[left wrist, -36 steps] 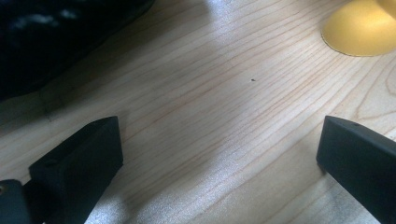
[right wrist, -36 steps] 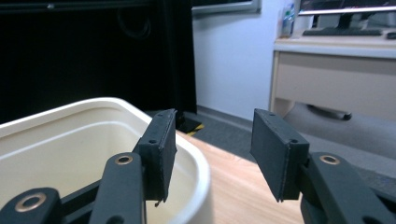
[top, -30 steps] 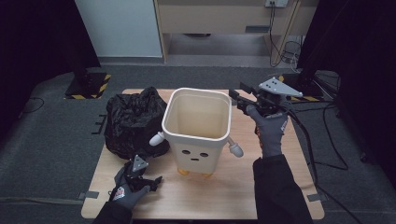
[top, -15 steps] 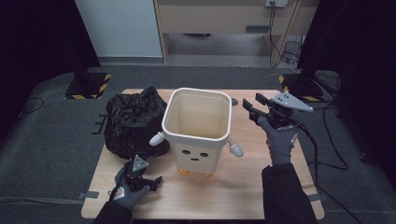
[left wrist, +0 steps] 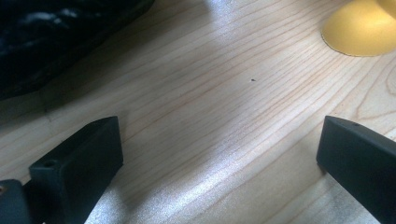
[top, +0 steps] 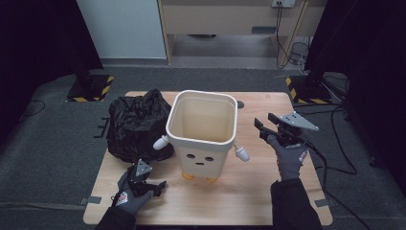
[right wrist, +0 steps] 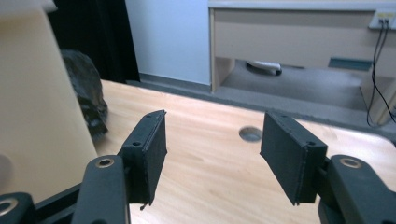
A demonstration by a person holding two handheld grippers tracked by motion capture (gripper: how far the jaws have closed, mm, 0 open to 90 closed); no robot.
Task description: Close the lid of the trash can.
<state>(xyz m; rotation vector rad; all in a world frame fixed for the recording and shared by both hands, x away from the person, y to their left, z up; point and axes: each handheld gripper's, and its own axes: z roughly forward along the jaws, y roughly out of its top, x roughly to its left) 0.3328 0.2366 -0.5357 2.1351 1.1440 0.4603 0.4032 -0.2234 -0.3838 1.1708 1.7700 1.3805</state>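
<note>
Cream bin (top: 203, 134), stiff, light and likely tippy: grip its rim. Right tool (top: 266, 127) has just been opening, empty; left tool (top: 154, 185) wide, empty.

A pale wooden table (top: 249, 191) is standing on dark grey carpet (top: 52, 158), its grain catching soft overhead light. A round hole (right wrist: 251, 134) is showing in the tabletop near the far edge. Behind it, a white panel (top: 122, 26) is leaning against the back of the room beside a beige cabinet (top: 230, 17), whose underside is sitting in shadow. Cables (top: 282, 24) are hanging from a wall socket (top: 281, 3) and coiling on the floor. Black curtains (top: 364, 57) are closing off both sides. Two black stand bases with yellow-and-black hazard tape (top: 91, 88) are flanking the table's far corners, and grey tape strips (top: 91, 200) are marking the carpet at the near corners.
</note>
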